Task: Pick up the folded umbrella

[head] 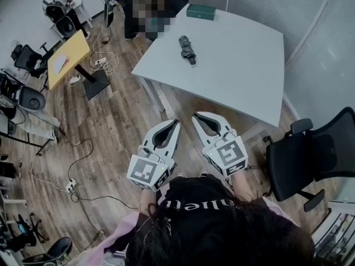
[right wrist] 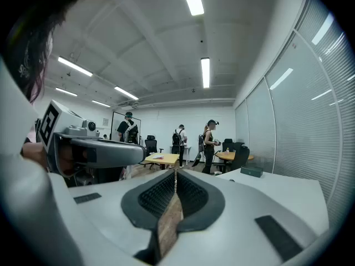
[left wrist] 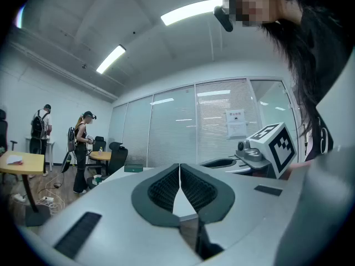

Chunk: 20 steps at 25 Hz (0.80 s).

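Note:
The folded black umbrella (head: 187, 50) lies on the light grey table (head: 238, 76), toward its far left part. Both grippers hang well short of the table, above the wooden floor near my body. My left gripper (head: 176, 122) is shut, its tips touching with nothing between them (left wrist: 179, 165). My right gripper (head: 195, 116) is shut too, with empty jaws (right wrist: 175, 172). The umbrella shows in neither gripper view; only the table's edge (right wrist: 288, 195) appears in the right gripper view.
A green box (head: 201, 11) sits at the table's far edge. A black office chair (head: 310, 159) stands at the right. A yellow table (head: 67, 59), cables (head: 83, 148) on the floor and several people (right wrist: 211, 146) fill the room's left and far side.

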Tool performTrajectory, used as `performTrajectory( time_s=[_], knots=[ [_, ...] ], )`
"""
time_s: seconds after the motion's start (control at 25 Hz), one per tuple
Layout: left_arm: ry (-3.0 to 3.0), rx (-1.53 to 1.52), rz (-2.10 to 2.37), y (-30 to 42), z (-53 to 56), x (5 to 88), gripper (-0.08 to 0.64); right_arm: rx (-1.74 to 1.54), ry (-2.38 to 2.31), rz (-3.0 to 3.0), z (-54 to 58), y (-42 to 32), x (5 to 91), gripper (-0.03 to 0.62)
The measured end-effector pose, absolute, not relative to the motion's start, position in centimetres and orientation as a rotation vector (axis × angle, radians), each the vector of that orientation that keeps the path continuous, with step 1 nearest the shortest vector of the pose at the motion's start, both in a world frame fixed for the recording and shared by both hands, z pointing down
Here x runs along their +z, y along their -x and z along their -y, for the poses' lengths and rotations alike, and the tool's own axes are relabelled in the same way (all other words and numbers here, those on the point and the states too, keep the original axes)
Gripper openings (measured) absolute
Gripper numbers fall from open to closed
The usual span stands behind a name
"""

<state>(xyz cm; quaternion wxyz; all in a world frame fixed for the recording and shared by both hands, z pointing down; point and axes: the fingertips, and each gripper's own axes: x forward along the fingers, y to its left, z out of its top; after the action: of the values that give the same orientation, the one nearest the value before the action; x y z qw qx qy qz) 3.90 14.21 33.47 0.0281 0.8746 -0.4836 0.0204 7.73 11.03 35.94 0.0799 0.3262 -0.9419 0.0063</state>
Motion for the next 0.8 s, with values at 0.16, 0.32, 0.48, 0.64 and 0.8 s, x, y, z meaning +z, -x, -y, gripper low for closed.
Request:
performTrajectory(
  time_s=[0.16,0.32,0.48,0.64,0.8],
  knots=[
    [-2.694,0.067,1.496,-3.9,-14.5,33.7,0.025,0.018,-0.972,2.823,-11.2,-7.7,36.0,0.028],
    [-2.687,0.07,1.497,-4.1,-14.4,33.8,0.025,0.033,-0.975,2.828,-11.0,-7.9,36.1,0.028],
    [-2.681,0.075,1.506,-4.3,-14.1,33.9,0.025,0.045,-0.978,2.829,-10.6,-8.2,36.3,0.028],
    [-2.675,0.071,1.512,-5.0,-13.7,34.2,0.025,0.06,-0.986,2.827,-10.1,-9.1,36.6,0.028],
    [-2.672,0.067,1.518,-6.1,-13.0,34.4,0.025,0.062,-0.978,2.818,-9.4,-10.3,37.1,0.028]
  ],
)
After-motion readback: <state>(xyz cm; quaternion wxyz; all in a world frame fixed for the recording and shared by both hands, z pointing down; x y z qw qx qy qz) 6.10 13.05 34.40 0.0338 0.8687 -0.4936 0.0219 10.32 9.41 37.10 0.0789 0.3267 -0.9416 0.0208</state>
